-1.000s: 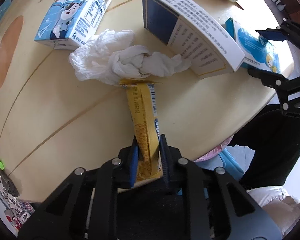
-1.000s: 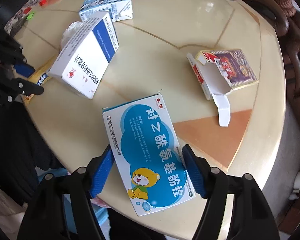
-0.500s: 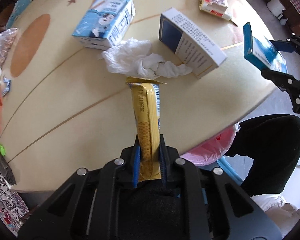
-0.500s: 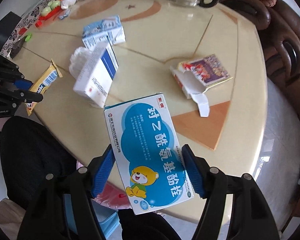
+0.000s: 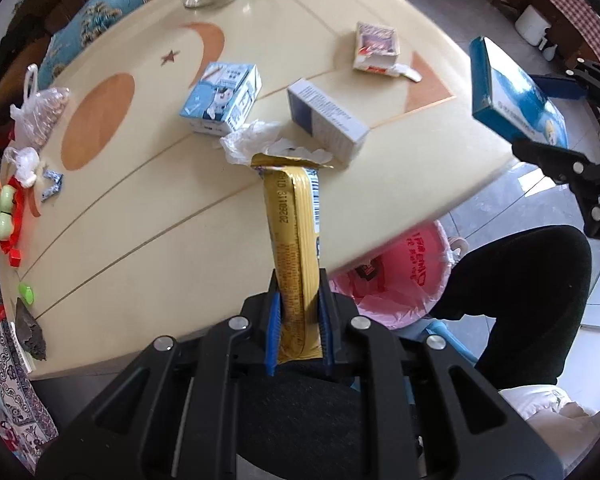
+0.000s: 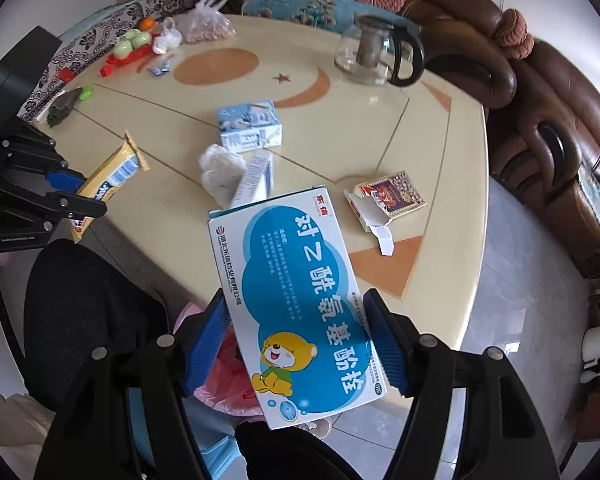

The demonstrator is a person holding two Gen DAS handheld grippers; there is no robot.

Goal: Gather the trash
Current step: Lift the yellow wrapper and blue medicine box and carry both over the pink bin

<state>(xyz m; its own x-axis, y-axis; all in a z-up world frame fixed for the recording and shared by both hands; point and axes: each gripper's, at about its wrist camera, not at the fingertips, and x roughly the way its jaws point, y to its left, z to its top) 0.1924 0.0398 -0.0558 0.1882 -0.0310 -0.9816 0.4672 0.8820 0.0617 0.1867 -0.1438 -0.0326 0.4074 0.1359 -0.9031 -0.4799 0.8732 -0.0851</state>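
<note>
Beige table [image 5: 148,216] carried a milk carton [image 5: 220,98], crumpled tissue [image 5: 252,140] and two boxes. My left gripper [image 5: 299,320] was clamped on a yellow wrapper [image 5: 296,232]; my right gripper [image 6: 296,344] gripped a blue medicine box [image 6: 296,304]. Both were held off the table. Pink-lined bin [image 5: 396,280] sat below, partly hidden by the table edge.

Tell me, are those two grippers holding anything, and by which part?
Yes. The left gripper pinches a yellow wrapper near its bottom end. The right gripper clamps a blue box across its long sides, near the lower end.
</note>
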